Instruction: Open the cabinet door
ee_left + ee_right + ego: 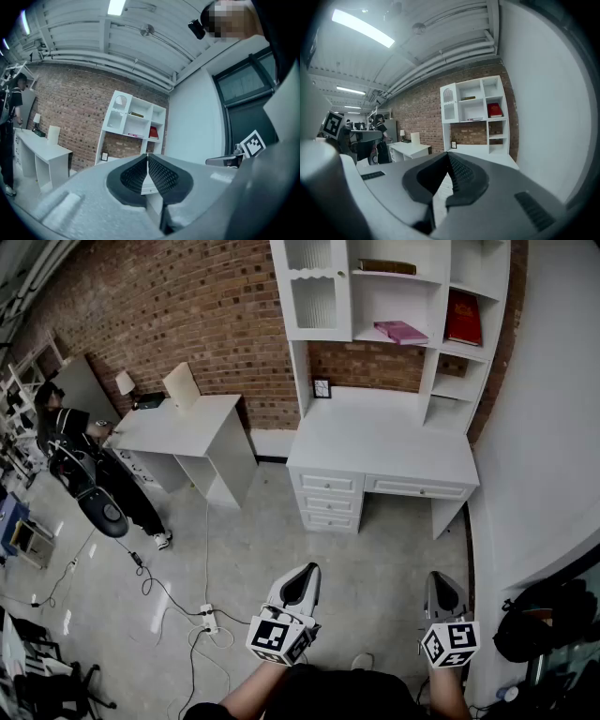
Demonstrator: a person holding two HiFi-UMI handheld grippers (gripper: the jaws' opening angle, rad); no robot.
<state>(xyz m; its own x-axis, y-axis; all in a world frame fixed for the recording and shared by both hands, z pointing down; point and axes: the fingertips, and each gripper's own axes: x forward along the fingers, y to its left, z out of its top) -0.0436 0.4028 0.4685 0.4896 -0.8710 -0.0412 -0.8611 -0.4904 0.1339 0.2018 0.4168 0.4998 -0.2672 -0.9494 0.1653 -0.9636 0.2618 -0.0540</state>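
Observation:
The white hutch's cabinet door [314, 287], with a ribbed glass pane, stands closed at the hutch's upper left, above a white desk [384, 442] against the brick wall. Both grippers hang low at the bottom of the head view, far across the floor from the desk. My left gripper [302, 571] is shut with nothing between its pads. My right gripper [441, 577] is likewise shut and empty. In the left gripper view the jaws [147, 157] meet below the distant door [116, 117]. The right gripper view has its jaws [449, 154] closed, with the door [448, 105] far ahead.
A second white desk [178, 423] stands at the left with a person [70, 442] beside it. Cables and a power strip [208, 618] lie on the floor ahead of me to the left. A black bag [544, 620] sits at the right. A pink book [401, 331] and a red book [464, 317] rest on the shelves.

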